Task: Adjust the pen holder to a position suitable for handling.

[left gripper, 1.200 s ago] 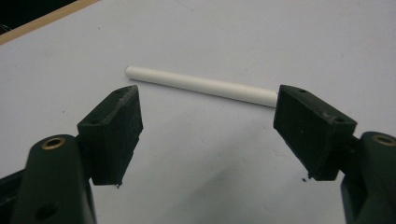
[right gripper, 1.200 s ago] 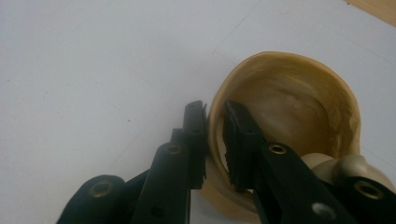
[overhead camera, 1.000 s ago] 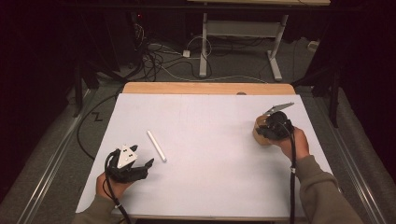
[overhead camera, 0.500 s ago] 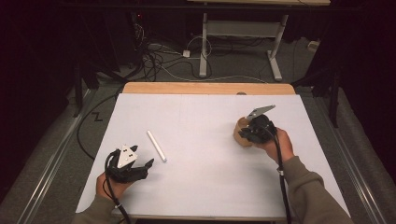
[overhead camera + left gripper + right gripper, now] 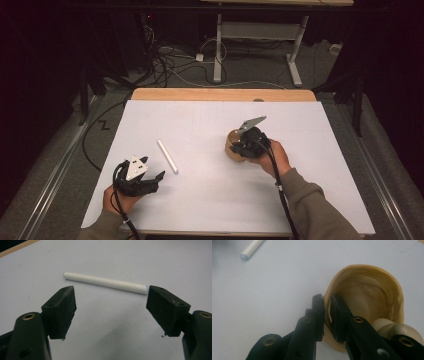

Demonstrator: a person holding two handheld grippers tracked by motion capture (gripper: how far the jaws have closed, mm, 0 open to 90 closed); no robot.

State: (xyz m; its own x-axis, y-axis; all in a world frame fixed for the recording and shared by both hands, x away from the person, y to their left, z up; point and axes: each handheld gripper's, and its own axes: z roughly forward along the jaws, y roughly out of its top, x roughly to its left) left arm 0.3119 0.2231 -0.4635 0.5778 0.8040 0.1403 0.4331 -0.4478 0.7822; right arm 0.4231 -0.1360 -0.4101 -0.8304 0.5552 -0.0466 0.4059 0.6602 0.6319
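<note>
while the right hand-held gripper (image 5: 326,315) pinches the tan cup's (image 5: 372,282) rim, left hand-held gripper (image 5: 111,305) spread, white stick (image 5: 105,282) beyond

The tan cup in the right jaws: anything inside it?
Tan cup: bare yellowish inner wall, nothing loose visible. The right gripper pinches its rim, hiding the near part inside.

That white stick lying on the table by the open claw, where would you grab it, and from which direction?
Grip the white stick around its middle, coming down from above with one jaw on each long side. It is a thin, round rod lying flat on the white table, so a mid-length pinch should keep it balanced. The left gripper is open just short of it.
</note>
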